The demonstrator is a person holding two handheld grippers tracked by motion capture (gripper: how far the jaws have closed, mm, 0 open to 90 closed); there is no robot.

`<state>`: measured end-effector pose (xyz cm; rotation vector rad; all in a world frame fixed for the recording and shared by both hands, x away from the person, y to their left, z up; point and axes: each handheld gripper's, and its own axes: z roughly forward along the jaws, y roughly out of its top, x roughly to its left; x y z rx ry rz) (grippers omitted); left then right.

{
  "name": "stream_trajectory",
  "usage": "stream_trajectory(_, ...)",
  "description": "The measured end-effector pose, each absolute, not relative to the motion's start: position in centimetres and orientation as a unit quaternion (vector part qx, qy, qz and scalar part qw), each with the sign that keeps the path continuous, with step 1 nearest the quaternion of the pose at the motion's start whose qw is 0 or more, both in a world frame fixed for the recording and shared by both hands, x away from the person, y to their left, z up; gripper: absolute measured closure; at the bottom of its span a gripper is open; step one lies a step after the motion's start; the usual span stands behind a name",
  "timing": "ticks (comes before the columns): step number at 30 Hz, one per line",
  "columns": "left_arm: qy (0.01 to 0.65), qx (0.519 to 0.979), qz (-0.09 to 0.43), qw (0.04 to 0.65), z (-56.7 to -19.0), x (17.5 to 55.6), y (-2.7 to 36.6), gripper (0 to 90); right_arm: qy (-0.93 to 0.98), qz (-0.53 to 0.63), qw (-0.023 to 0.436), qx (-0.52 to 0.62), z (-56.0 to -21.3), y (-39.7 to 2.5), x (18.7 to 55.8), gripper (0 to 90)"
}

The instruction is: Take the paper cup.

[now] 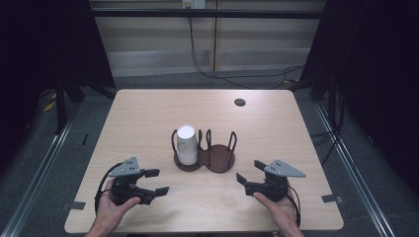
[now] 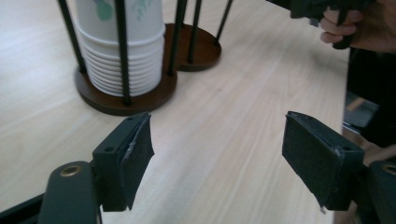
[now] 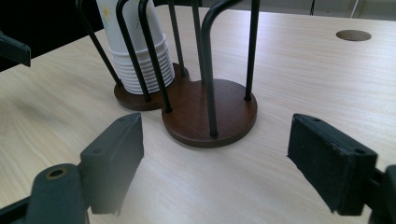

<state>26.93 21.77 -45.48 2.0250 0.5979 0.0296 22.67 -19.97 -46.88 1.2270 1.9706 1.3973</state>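
Wooden counter point(image 1: 148, 118) seen from above. A two-ring holder point(image 1: 204, 157) stands at centre; its 9 o'clock ring carries a stack of white cups point(image 1: 187, 144), while its 3 o'clock ring point(image 3: 210, 114) is bare. The left hand-held gripper point(image 1: 157, 181) hovers at 7 o'clock of the holder, jaws apart, gripping nothing, aimed toward the cups point(image 2: 122, 46). The right hand-held gripper point(image 1: 249, 171) hovers at 4 o'clock, jaws likewise apart, facing the bare ring. Both are near the holder but clear of it. A round hole point(image 1: 240, 102) lies at 1 o'clock.
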Motion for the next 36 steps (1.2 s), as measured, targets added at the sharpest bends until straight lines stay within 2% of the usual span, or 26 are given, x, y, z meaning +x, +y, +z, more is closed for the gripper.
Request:
stream_trajectory(7,0.246,0.834,0.012,0.493,-45.5,27.1,21.2,16.2,0.707,0.511,0.191,0.45,-46.8,-21.0,22.7,21.3)
stream_trajectory(17,0.246,0.834,0.022,0.493,-44.9,27.1,21.7,19.2,0.715,0.518,0.166,0.439,-46.7,-20.3,22.4,22.6)
stream_trajectory(26,0.229,0.836,0.019,0.498,-43.8,27.3,21.4,17.0,0.726,0.515,0.155,0.429,-46.6,-20.0,22.1,21.4)
stream_trajectory(33,0.215,0.848,0.019,0.484,-42.4,28.2,21.3,24.0,0.73,0.513,0.148,0.427,-46.7,-19.9,22.1,19.6)
stream_trajectory(36,0.221,0.848,0.031,0.481,-41.7,28.7,21.5,24.4,0.735,0.51,0.148,0.421,-46.8,-19.8,22.2,19.4)
